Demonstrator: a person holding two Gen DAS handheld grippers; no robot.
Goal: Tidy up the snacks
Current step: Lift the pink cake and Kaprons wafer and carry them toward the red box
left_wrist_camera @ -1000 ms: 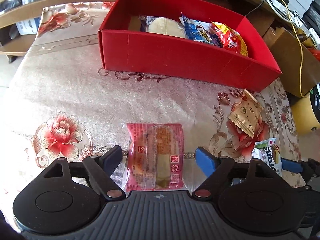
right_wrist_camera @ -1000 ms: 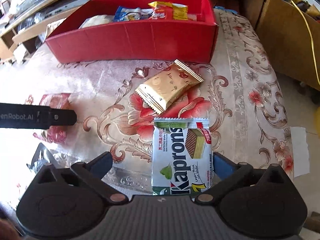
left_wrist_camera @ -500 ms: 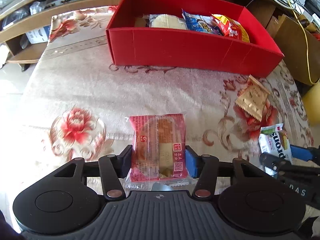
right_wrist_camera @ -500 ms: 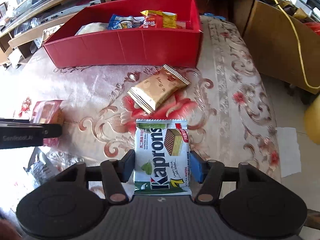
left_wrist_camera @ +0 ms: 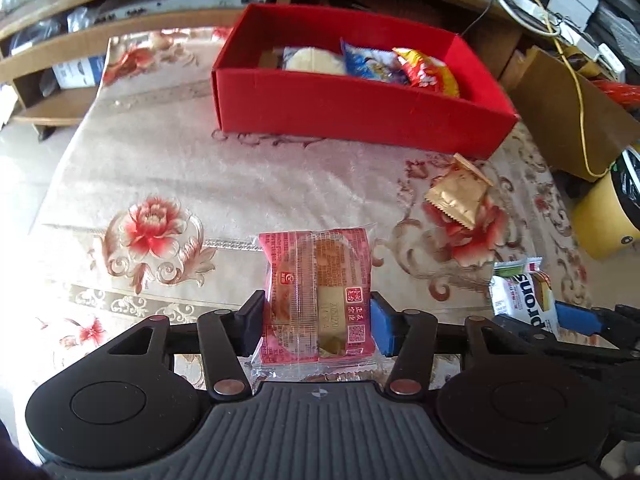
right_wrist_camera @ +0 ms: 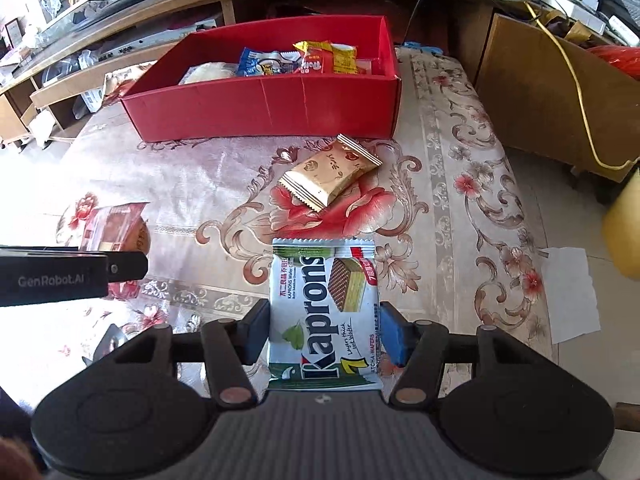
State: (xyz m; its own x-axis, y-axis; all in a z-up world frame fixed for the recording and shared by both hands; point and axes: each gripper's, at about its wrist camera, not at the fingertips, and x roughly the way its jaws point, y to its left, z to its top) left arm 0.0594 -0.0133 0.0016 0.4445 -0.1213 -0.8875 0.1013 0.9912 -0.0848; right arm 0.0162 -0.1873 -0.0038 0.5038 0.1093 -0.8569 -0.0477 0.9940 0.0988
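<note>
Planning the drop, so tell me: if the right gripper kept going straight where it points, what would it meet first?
Probably the gold packet on the tablecloth, ahead of the Kaprons wafer pack the right gripper clamps; depth is unclear.

We see our left gripper (left_wrist_camera: 317,326) as black linkage arms with silver rivets above a ribbed grey body; one fingertip pad (left_wrist_camera: 382,332) is blue. Our right gripper (right_wrist_camera: 323,330) matches it.
</note>
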